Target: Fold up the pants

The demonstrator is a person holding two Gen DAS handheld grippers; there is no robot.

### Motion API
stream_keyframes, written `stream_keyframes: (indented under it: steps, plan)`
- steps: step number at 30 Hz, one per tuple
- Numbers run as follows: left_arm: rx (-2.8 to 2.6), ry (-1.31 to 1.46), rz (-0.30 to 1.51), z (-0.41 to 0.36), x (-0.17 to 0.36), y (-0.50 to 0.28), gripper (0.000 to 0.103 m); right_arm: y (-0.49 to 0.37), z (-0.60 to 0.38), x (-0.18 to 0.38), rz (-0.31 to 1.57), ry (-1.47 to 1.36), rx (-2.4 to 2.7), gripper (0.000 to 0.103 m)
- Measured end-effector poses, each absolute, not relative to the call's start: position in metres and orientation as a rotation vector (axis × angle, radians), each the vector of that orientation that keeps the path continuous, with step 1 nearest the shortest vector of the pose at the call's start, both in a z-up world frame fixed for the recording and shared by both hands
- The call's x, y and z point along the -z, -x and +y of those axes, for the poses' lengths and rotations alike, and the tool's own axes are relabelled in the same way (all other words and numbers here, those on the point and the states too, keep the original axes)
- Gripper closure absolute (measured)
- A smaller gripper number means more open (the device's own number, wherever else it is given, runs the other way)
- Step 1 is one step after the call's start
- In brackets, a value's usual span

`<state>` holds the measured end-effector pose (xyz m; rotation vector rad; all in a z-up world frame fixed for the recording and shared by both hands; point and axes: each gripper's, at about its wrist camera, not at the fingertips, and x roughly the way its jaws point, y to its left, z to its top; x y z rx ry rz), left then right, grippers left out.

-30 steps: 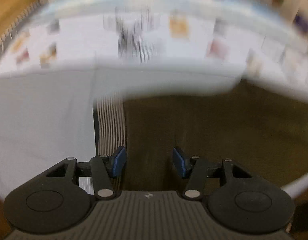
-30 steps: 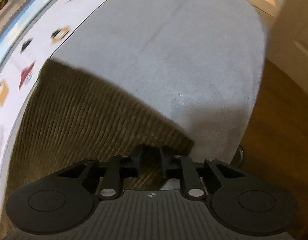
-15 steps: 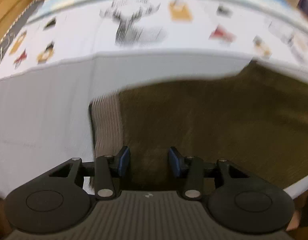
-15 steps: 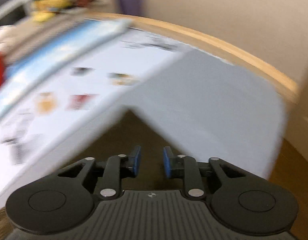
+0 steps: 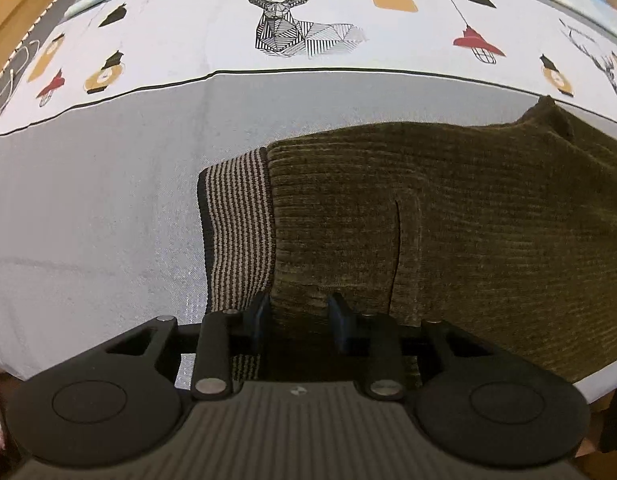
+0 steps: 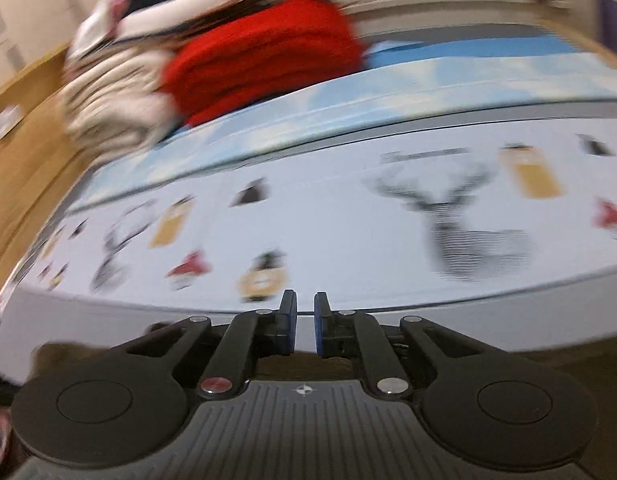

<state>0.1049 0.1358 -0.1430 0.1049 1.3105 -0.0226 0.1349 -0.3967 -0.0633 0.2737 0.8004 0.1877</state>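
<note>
Olive-green ribbed pants (image 5: 448,216) lie flat on the grey part of the bed cover, with a striped tan-and-black waistband (image 5: 238,224) at their left end. My left gripper (image 5: 299,318) is open, its fingers just above the near edge of the pants beside the waistband, holding nothing. In the right wrist view a brown strip of the pants (image 6: 568,354) shows below my right gripper (image 6: 305,326). Its jaws are nearly closed with a narrow gap and nothing between them.
The bed cover (image 5: 108,184) is grey near me and white with deer and lamp prints (image 5: 300,28) farther off. A pile of red and cream folded clothes (image 6: 236,60) sits at the far side. A wooden bed frame (image 6: 24,148) runs along the left.
The right gripper let go of the pants, lifted and swung left, now facing the far clothes pile. The left gripper narrowed a little and stayed at the waistband; the pants settled flat.
</note>
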Motion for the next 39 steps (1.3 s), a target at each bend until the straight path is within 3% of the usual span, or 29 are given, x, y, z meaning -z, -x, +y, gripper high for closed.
stream_keyframes:
  steps: [7,11,19,20,21,24,30,32,39]
  plan:
    - [0.023,-0.101,1.319,0.135,0.145,-0.103,0.065,-0.168,-0.283,0.077,0.879,-0.13,-0.416,0.093]
    - [0.032,-0.098,1.323,0.137,0.147,-0.106,0.065,-0.187,-0.237,0.095,0.937,-0.07,-0.486,0.081]
    - [0.053,-0.093,1.323,0.139,0.15,-0.104,0.064,-0.218,-0.192,0.137,1.094,0.034,-0.564,0.077]
    - [0.056,-0.094,1.323,0.139,0.15,-0.104,0.064,-0.22,-0.189,0.138,1.091,0.066,-0.558,0.089]
    - [0.058,-0.096,1.324,0.139,0.149,-0.104,0.064,-0.225,-0.188,0.14,1.079,0.061,-0.553,0.094]
    - [0.062,-0.098,1.322,0.141,0.149,-0.105,0.064,-0.237,-0.195,0.132,1.025,-0.044,-0.516,0.095]
    - [0.066,-0.086,1.322,0.143,0.146,-0.107,0.063,-0.243,-0.186,0.152,1.04,0.006,-0.459,0.093]
    - [0.063,-0.076,1.32,0.145,0.144,-0.108,0.063,-0.245,-0.193,0.148,1.027,-0.013,-0.406,0.078]
    - [0.039,-0.048,1.239,0.138,0.124,-0.116,0.058,-0.247,-0.273,0.107,0.899,-0.097,-0.173,0.078]
